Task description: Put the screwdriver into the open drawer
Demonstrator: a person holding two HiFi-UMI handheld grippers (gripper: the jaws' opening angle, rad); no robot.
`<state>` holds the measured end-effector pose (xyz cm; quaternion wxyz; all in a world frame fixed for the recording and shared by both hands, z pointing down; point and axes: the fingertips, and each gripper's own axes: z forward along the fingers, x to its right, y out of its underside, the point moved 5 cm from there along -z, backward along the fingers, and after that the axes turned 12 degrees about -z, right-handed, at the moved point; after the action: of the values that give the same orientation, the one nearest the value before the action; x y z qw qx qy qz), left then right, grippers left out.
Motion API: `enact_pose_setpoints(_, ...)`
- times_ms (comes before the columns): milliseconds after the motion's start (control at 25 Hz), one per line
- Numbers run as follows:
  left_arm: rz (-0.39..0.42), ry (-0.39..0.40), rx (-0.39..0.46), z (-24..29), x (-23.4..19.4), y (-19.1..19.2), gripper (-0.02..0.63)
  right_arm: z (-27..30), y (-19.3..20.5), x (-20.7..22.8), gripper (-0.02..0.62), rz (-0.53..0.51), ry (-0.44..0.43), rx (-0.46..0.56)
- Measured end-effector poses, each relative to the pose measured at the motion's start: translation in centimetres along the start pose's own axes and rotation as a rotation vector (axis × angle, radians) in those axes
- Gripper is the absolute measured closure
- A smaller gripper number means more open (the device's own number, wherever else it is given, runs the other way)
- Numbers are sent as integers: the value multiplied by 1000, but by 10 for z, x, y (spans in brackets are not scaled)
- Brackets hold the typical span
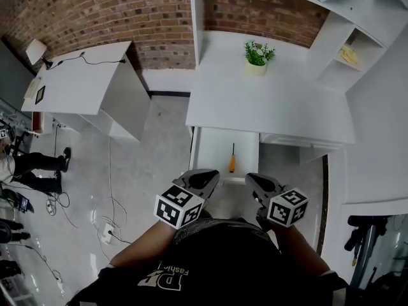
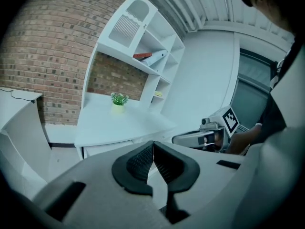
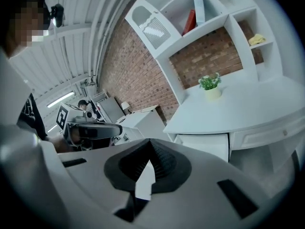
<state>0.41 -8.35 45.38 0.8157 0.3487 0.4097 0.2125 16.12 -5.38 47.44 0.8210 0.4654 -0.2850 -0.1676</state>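
Orange screwdriver [image 1: 232,159] in drawer [image 1: 204,146], apparently clear of L tongs [image 1: 205,179], R tongs [image 1: 258,183]; both closed.

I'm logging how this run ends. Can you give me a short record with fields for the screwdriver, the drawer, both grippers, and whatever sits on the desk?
screwdriver: lies inside the drawer, orange handle toward the person
drawer: pulled open under the desk top
left gripper: jaws together, nothing between them
right gripper: jaws together, nothing between them
desk: white, holds a potted plant near the back
task state: screwdriver in the drawer, drawer not shut
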Motion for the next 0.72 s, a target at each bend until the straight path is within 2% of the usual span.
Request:
enact_pose_setpoints(200, -10, -56, 43, -6, 47, 34, 588, -52, 21, -6, 591, -47, -15, 4)
enact_pose_setpoints(400, -28, -102, 78, -23, 75, 65, 588, -83, 41, -15, 591, -56, -34, 6)
enact_pose_setpoints(720, -13, -137, 95, -41, 89, 75, 588, -100, 51, -28, 591, -84, -41, 9)
